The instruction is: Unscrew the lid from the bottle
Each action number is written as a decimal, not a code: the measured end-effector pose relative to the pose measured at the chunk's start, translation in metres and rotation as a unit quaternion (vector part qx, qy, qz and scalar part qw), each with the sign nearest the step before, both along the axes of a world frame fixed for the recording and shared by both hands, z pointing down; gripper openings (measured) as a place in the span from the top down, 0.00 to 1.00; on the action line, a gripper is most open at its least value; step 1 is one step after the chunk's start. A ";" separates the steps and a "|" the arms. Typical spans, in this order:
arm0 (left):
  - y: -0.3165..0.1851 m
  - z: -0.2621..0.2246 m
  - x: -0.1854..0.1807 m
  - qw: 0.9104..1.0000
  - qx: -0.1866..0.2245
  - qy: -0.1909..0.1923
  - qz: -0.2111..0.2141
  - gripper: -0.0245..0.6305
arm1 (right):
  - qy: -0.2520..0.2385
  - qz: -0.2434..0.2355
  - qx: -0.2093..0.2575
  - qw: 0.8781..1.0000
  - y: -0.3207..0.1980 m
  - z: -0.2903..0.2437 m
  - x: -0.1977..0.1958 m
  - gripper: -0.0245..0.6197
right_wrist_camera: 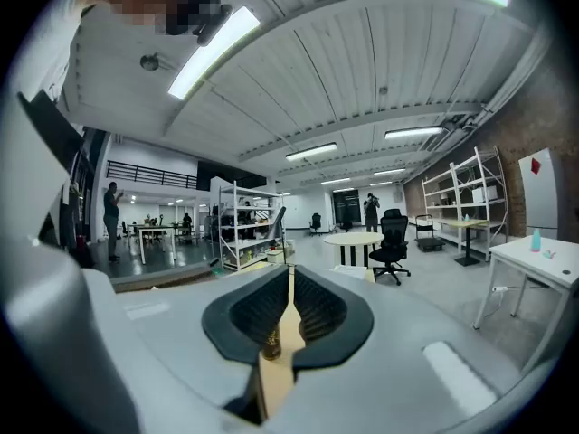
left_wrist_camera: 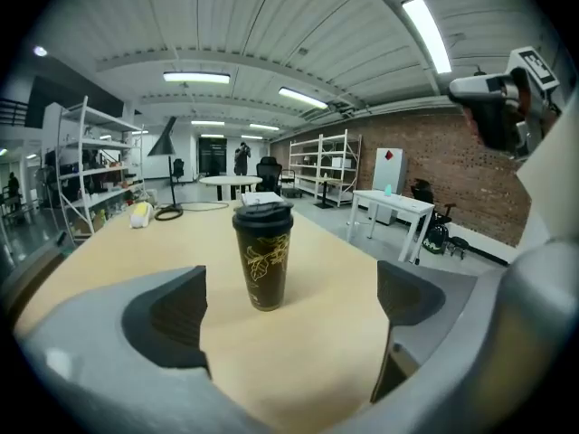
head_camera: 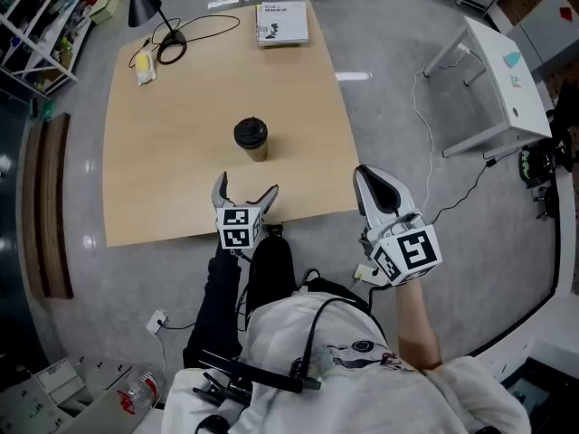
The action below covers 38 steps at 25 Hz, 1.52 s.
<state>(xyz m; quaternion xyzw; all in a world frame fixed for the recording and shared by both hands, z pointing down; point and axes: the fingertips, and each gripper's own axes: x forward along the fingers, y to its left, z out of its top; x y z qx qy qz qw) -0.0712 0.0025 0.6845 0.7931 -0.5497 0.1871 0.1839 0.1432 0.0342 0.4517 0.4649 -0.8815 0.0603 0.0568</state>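
Observation:
A dark brown bottle (head_camera: 252, 142) with a gold leaf print and a black lid (head_camera: 250, 133) stands upright near the middle of the wooden table (head_camera: 181, 152). In the left gripper view the bottle (left_wrist_camera: 263, 256) rises straight ahead, some way beyond the jaws. My left gripper (head_camera: 244, 194) hovers over the table's near edge, short of the bottle, jaws spread wide with nothing between them. My right gripper (head_camera: 378, 188) hangs off the table's near right corner, jaws pressed together and empty. Through the thin slit of the right gripper (right_wrist_camera: 288, 310) a sliver of the bottle (right_wrist_camera: 270, 344) shows.
A black desk lamp (head_camera: 142, 5) with its cable, a yellow object (head_camera: 145, 67) and a white booklet (head_camera: 282, 23) lie at the table's far end. A white side table (head_camera: 502, 80) stands to the right, with cables on the grey floor.

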 end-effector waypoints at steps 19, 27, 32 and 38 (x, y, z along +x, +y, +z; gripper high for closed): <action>-0.130 0.083 0.038 0.979 -0.005 -0.057 0.196 0.30 | 0.094 0.071 -0.117 0.986 -0.164 0.073 -0.037 0.93; -0.165 -0.016 0.039 0.986 0.013 0.030 0.161 0.31 | 0.077 -0.161 -0.113 0.977 -0.173 0.058 -0.129 0.52; -0.162 -0.128 0.063 0.974 0.114 -0.004 0.198 0.31 | 0.138 -0.377 -0.055 0.914 -0.156 -0.001 -0.192 0.24; -0.152 -0.223 0.087 0.966 0.178 0.017 0.186 0.31 | 0.161 -0.513 0.025 0.843 -0.135 -0.058 -0.183 0.26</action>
